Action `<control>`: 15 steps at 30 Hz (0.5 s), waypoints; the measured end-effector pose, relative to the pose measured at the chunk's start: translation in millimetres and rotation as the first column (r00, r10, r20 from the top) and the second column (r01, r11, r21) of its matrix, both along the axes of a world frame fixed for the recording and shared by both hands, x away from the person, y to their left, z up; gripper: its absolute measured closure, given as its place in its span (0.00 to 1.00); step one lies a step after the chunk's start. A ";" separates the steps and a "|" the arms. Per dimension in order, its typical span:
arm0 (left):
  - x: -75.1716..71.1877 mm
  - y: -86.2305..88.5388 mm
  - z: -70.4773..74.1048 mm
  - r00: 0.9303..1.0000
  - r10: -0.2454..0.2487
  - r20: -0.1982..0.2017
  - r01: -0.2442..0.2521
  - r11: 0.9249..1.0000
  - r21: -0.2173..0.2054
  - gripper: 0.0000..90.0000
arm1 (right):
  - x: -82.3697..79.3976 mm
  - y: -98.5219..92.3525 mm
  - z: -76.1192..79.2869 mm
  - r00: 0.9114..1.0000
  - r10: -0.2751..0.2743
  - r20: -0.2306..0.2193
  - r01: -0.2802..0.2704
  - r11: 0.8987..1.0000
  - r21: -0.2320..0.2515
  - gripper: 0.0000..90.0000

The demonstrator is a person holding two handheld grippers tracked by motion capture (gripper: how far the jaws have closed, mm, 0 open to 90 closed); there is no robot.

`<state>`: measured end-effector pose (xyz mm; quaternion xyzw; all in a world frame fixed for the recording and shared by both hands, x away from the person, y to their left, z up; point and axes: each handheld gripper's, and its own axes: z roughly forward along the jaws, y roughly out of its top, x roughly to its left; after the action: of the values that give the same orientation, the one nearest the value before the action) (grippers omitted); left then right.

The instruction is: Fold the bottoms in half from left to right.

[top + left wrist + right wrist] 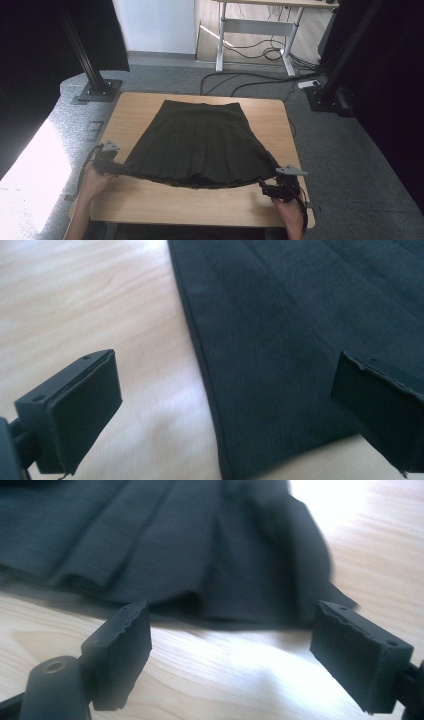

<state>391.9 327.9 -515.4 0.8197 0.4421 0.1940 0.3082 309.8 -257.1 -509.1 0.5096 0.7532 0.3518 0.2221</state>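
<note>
Skirt (pixel 197 142), one, black and pleated, lies flat mid-frame on the table (pixel 150 200), waistband toward the top, hem running left-right along the bottom. Left tongs (pixel 119 167) sit at the hem's lower-left corner, right tongs (pixel 264 184) at its lower-right, two in all, about equally near. Both stand spread, pinching nothing; cloth lies just ahead of each.

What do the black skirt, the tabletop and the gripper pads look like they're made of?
Skirt: woven cloth, matte black, judging by the pressed pleats and fine weave; the exact fibre cannot be told. Table: light wood or wood-look laminate, smooth, with grain lines. Pads: probably dense black foam or rubber, matte, with rough, nicked edges.
</note>
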 end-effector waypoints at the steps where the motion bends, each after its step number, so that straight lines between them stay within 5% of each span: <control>1: 9.2 -5.2 0.8 1.000 -0.014 0.000 0.014 1.000 0.004 0.00 | 2.2 4.7 1.6 1.000 0.012 0.000 -0.012 1.000 0.000 0.18; 10: 42.3 -18.4 -4.9 1.000 -0.024 0.018 0.024 0.999 0.046 0.00 | 24.8 47.3 7.7 0.996 0.089 -0.001 -0.089 0.996 0.007 0.15; 15: 53.1 -22.7 -21.0 1.000 -0.020 -0.008 0.020 0.996 0.088 0.00 | 45.1 73.0 -7.3 0.991 0.123 -0.044 -0.123 0.992 0.016 0.15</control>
<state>445.0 305.2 -536.4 0.8376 0.4260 0.2073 0.2720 354.8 -184.1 -516.4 0.4713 0.7856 0.3583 0.1798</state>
